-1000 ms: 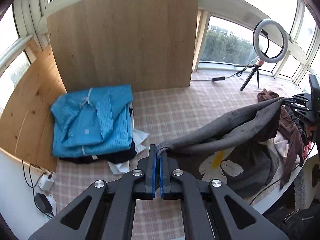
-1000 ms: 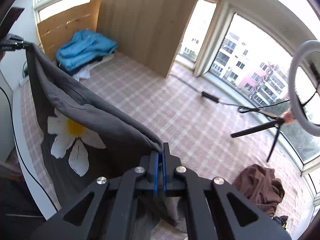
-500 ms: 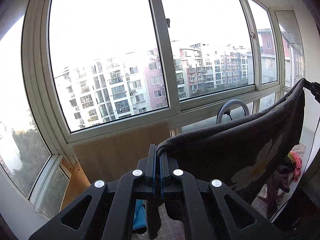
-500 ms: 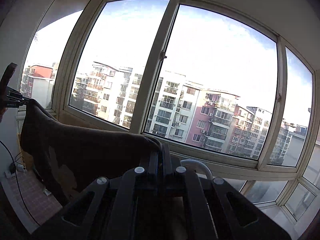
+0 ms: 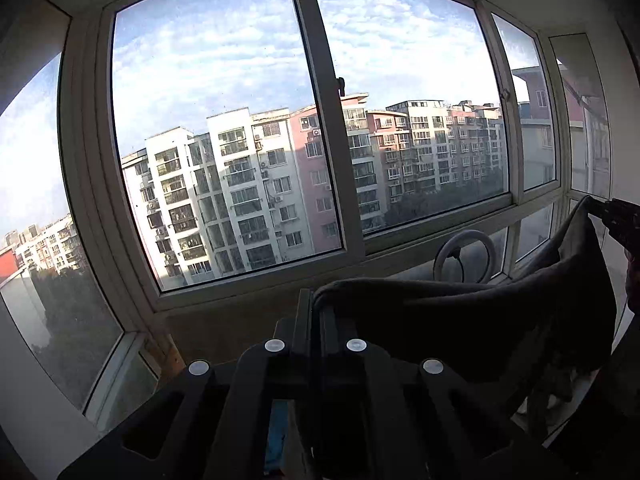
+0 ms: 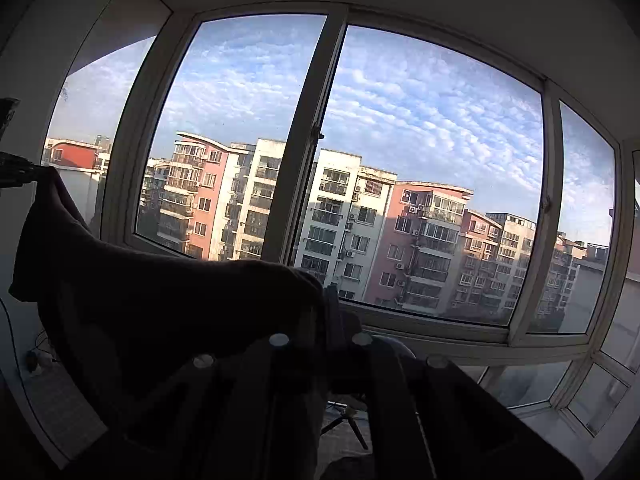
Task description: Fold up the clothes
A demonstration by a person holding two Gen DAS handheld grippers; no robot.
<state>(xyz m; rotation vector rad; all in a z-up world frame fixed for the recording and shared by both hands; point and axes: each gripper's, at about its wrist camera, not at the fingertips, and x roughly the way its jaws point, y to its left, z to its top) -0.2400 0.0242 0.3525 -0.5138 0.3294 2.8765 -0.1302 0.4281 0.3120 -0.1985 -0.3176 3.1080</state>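
Wide windows (image 5: 224, 128) fill the far side, with apartment blocks (image 6: 420, 248) and cloudy sky behind them. Near the lens, the left gripper (image 5: 314, 312) is pressed together, pinching one corner of a dark garment (image 5: 480, 328). That garment stretches right to the right gripper (image 6: 326, 308), likewise clamped on its other corner, so it hangs between both. A ring light (image 5: 464, 256) stands behind the cloth by the sill.

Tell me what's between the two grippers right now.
A dark garment spans the gap, one end pinched in the left gripper, the other in the right gripper. The left wrist view shows it best.
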